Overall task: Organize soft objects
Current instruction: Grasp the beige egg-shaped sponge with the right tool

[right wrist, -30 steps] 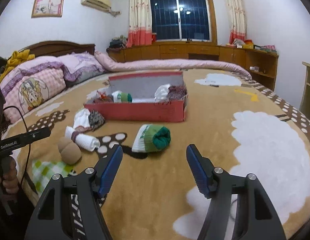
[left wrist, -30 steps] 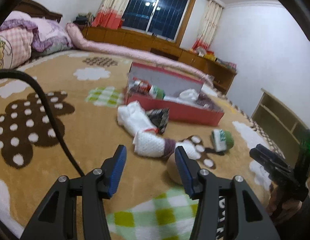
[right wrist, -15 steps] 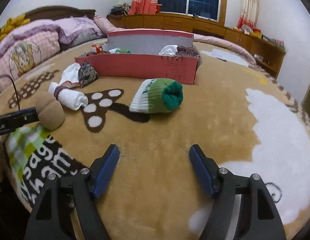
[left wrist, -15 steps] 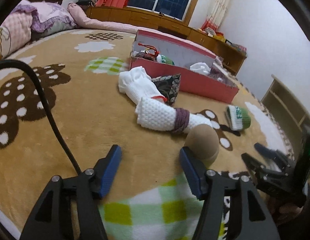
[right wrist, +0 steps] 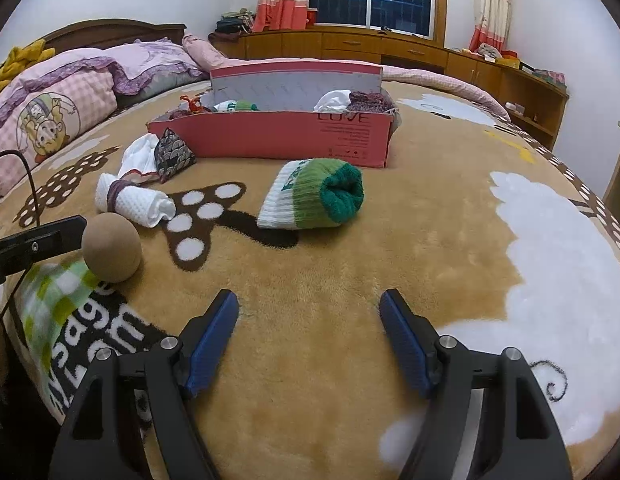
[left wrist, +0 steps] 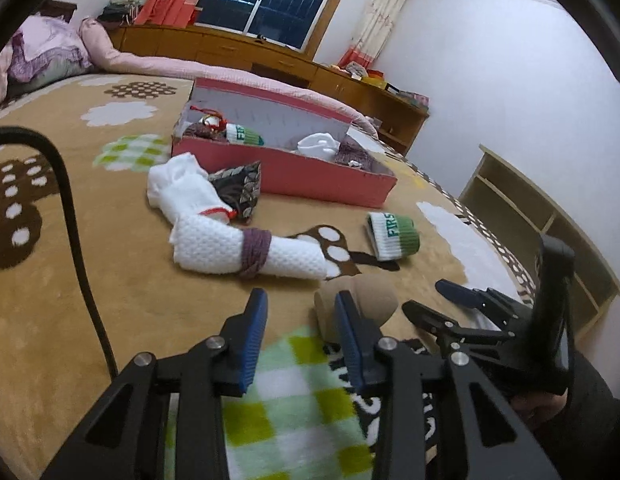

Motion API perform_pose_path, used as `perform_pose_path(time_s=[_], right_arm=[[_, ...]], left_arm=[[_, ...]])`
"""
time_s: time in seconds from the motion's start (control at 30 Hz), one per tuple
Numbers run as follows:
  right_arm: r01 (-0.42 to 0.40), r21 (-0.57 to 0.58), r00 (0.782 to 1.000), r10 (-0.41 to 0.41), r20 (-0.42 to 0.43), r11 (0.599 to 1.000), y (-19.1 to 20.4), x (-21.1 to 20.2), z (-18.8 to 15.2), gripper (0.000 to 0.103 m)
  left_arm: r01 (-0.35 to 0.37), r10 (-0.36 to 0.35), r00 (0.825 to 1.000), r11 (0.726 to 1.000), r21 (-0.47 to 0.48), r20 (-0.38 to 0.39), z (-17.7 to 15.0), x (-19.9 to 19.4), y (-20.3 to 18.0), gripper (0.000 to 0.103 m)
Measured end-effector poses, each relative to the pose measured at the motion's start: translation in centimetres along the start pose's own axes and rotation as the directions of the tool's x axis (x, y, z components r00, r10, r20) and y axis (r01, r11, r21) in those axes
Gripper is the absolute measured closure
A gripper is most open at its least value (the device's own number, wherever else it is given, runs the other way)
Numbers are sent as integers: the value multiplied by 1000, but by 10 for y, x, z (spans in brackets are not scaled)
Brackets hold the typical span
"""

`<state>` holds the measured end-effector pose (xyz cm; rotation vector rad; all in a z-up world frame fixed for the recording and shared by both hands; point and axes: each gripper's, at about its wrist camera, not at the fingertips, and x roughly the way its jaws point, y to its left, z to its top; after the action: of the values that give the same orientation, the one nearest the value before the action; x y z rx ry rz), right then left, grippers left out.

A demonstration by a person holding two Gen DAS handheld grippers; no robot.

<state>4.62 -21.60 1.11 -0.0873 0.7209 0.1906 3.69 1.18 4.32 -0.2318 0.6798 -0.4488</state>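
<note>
The left claw's right finger [left wrist: 349, 332] covers the near side of the tan ball [left wrist: 375, 300] — contact there cannot be told. The red box [right wrist: 294, 136] wall hides the lower parts of its contents. Black lettering on the blanket [right wrist: 98, 336] is partly hidden by the right claw's frame.

The left gripper [left wrist: 300, 308] jaws have just been closing, empty, beside the tan ball [left wrist: 373, 304].

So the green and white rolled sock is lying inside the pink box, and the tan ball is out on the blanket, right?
Not quite. The green and white rolled sock lies on the blanket in front of the pink box, not inside it; the right wrist view shows this clearly. The tan ball is indeed out on the blanket.
</note>
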Motion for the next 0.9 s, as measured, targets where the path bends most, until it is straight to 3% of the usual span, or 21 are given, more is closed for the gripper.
perform_pose_path(time_s=[0.23, 0.37, 0.53, 0.67, 0.83, 0.9], right_arm=[[-22, 45, 1000, 21, 13, 999, -1, -4, 2, 28], [-154, 55, 987, 151, 63, 986, 5, -15, 5, 28], [-295, -83, 943, 304, 134, 952, 35, -29, 16, 28], [-338, -103, 934, 347, 88, 935, 48, -22, 14, 28], [-486, -115, 867, 494, 58, 866, 60, -18, 11, 28], [-535, -90, 843, 538, 5, 840, 71, -6, 11, 35]], left_arm=[[-123, 127, 986, 991, -47, 112, 20, -15, 20, 61], [-130, 140, 984, 987, -91, 114, 27, -15, 32, 60], [-96, 111, 991, 977, -192, 71, 25, -11, 50, 60], [-95, 108, 993, 974, -205, 56, 23, -8, 49, 60], [-104, 120, 990, 978, -180, 79, 23, -13, 42, 60], [-112, 127, 988, 979, -168, 82, 23, -13, 40, 60]])
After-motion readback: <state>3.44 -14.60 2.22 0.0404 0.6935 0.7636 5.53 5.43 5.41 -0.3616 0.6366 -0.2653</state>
